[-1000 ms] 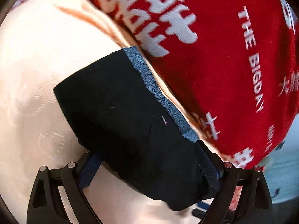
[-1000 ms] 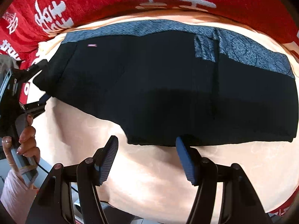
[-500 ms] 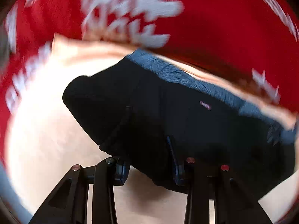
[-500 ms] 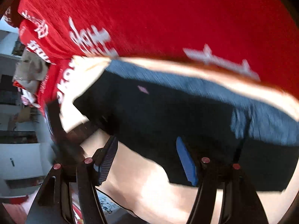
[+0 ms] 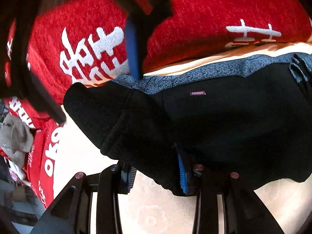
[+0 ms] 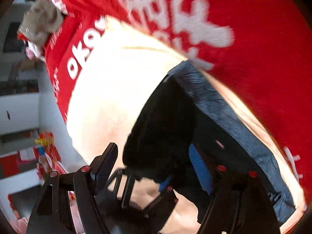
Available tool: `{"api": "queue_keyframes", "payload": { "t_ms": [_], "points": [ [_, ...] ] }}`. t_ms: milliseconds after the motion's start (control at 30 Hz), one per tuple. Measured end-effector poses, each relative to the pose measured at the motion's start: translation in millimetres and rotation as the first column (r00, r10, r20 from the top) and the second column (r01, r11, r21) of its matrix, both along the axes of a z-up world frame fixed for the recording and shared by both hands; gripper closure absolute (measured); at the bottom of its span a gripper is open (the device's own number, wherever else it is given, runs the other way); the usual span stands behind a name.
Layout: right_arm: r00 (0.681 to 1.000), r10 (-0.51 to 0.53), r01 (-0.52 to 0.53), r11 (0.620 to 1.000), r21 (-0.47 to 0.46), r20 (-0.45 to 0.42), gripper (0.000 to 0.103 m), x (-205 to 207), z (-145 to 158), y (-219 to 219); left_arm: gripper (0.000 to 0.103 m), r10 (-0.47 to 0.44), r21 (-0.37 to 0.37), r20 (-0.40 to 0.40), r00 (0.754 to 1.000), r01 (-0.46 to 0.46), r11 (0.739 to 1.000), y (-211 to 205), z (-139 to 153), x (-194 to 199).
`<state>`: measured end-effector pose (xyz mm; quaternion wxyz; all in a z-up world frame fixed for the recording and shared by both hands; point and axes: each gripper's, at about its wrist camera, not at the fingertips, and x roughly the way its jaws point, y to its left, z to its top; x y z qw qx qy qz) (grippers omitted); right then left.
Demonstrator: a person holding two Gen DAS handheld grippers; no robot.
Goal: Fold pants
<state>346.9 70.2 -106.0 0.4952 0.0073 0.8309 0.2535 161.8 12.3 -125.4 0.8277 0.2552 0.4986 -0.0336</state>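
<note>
The black pants point(image 5: 224, 120) with a blue-grey patterned waistband point(image 5: 204, 74) lie folded on a cream sheet point(image 5: 81, 152). My left gripper point(image 5: 156, 175) stands at the near edge of the pants, jaws partly closed with a fold of black cloth between them. My right gripper point(image 6: 154, 167) is open over the left end of the pants point(image 6: 165, 120), which bulges between its fingers. The right gripper's blue pad point(image 5: 132, 50) and black finger show blurred at the top left of the left wrist view. The left gripper's frame shows low in the right wrist view point(image 6: 144, 191).
A red blanket with white characters point(image 5: 87, 54) covers the bed behind and left of the cream sheet. A grey-beige cloth point(image 5: 15, 134) lies at the far left edge. Shelves and red boxes point(image 6: 25, 156) stand beyond the bed edge.
Both grippers swung round toward the left end of the pants. The left gripper's jaws narrowed from wide open onto the pants' near edge. The right gripper came in over that same end.
</note>
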Motion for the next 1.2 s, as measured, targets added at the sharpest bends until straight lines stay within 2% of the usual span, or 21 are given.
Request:
{"api": "queue_keyframes", "payload": {
  "t_ms": [133, 167, 200, 233, 267, 433, 533, 667, 767, 900, 1000, 1100, 1200],
  "points": [
    [0.994, 0.091, -0.095, 0.993, -0.065, -0.065, 0.025, -9, -29, 22, 0.066, -0.025, 0.018, 0.013, 1.0, 0.025, 1.0, -6, 2, -7],
    [0.992, 0.1, -0.107, 0.991, -0.08, -0.08, 0.029, -11, -35, 24, 0.066, -0.026, 0.015, 0.012, 1.0, 0.026, 1.0, -7, 3, -8],
    [0.99, 0.104, -0.114, 0.989, -0.091, -0.099, 0.043, -13, -41, 24, 0.066, -0.026, 0.009, 0.004, 1.0, 0.026, 1.0, -8, 3, -8],
    [0.989, 0.1, -0.11, 0.991, -0.08, -0.113, 0.078, -14, -45, 24, 0.066, -0.026, 0.008, 0.001, 1.0, 0.026, 1.0, -9, 4, -9],
    [0.989, 0.086, -0.095, 0.993, -0.071, -0.118, 0.081, -14, -45, 21, 0.066, -0.036, 0.009, 0.015, 0.999, 0.036, 0.999, -11, 7, -11],
    [0.999, 0.013, -0.012, 1.0, 0.019, -0.041, 0.083, -16, -13, -7, 0.066, -0.088, 0.0, 0.074, 0.993, 0.089, 0.996, -31, 29, -21],
    [0.997, -0.076, 0.078, 0.992, 0.097, -0.025, 0.083, -17, 14, -39, 0.066, -0.111, -0.02, 0.107, 0.988, 0.114, 0.993, -45, 48, -31],
    [0.976, -0.22, 0.216, 0.956, 0.198, -0.001, 0.083, -26, 50, -90, 0.066, -0.133, -0.107, 0.126, 0.983, 0.147, 0.983, -66, 83, -42],
    [0.947, -0.321, 0.3, 0.91, 0.286, 0.029, 0.083, -40, 80, -135, 0.066, -0.155, -0.155, 0.138, 0.978, 0.176, 0.972, -82, 104, -45],
    [0.891, -0.454, 0.414, 0.836, 0.361, 0.029, 0.083, -58, 111, -202, 0.066, -0.236, -0.18, 0.151, 0.96, 0.261, 0.948, -127, 128, -59],
    [0.85, -0.522, 0.46, 0.797, 0.392, 0.064, 0.082, -78, 133, -251, 0.066, -0.304, -0.179, 0.15, 0.941, 0.328, 0.927, -170, 139, -69],
    [0.779, -0.623, 0.543, 0.726, 0.422, 0.072, 0.081, -107, 147, -310, 0.066, -0.374, -0.179, 0.14, 0.917, 0.395, 0.901, -214, 138, -83],
    [0.715, -0.696, 0.611, 0.667, 0.426, 0.065, 0.081, -128, 149, -360, 0.066, -0.452, -0.15, 0.116, 0.884, 0.466, 0.872, -262, 129, -97]
  ]
}}
